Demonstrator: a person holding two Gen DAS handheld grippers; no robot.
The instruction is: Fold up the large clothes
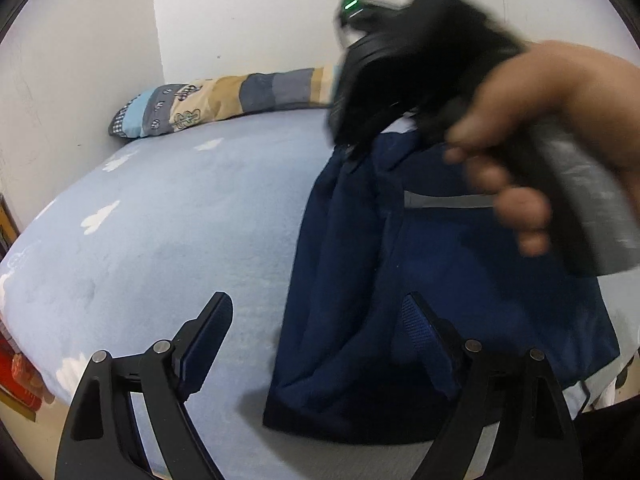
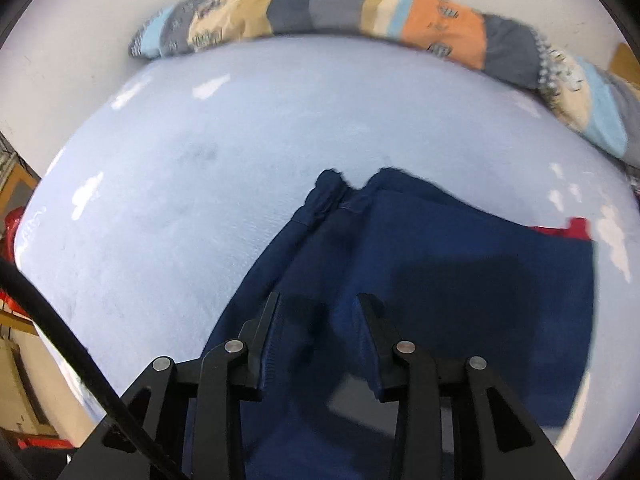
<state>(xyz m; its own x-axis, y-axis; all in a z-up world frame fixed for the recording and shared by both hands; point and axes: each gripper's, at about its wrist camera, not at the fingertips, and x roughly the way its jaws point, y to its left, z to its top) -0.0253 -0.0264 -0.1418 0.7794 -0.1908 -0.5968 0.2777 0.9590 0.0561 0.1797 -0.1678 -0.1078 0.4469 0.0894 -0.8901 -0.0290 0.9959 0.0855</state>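
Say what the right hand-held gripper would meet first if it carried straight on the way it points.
Most likely the navy garment on the bed: the right hand-held gripper points down at it with nothing between its fingers. Depth is unclear.

Both wrist views look down, close over the bed (image 1: 160, 240), sharing the navy garment (image 2: 440, 280).

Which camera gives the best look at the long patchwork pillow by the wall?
The right wrist view: the patchwork pillow runs nearly the full width along the wall, unobstructed though slightly blurred. In the left wrist view only its left portion shows; the rest is hidden behind the right gripper and the hand holding it.
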